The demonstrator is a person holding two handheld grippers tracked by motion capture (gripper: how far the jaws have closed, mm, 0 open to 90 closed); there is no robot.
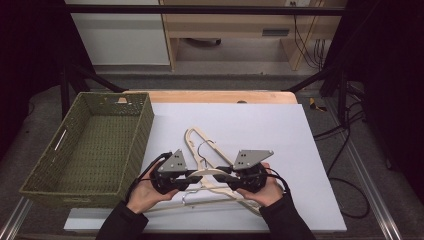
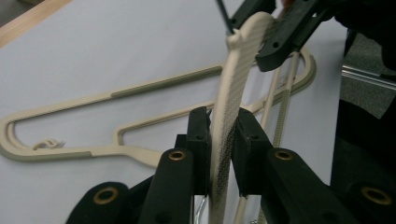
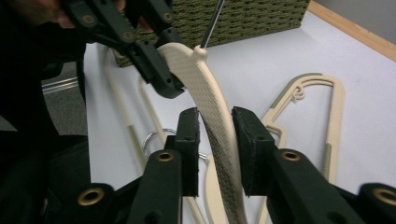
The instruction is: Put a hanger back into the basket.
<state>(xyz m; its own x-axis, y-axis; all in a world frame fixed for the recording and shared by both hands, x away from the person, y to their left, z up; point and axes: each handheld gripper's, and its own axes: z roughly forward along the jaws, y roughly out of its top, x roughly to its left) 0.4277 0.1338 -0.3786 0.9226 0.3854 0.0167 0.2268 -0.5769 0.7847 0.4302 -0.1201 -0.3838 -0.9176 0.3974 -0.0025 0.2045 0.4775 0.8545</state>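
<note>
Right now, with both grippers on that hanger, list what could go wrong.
1. The right gripper shows a gap between its pads and the raised hanger; that end may slip if lifted.
2. The left gripper pinches the hanger's thin edge, so it could twist out.
3. More hangers lie just below; the raised hanger's hook could snag one and drag it on the way to the basket.

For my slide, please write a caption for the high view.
Two hand-held grippers, left and right, lift one cream hanger above others beside a green woven basket.
</note>
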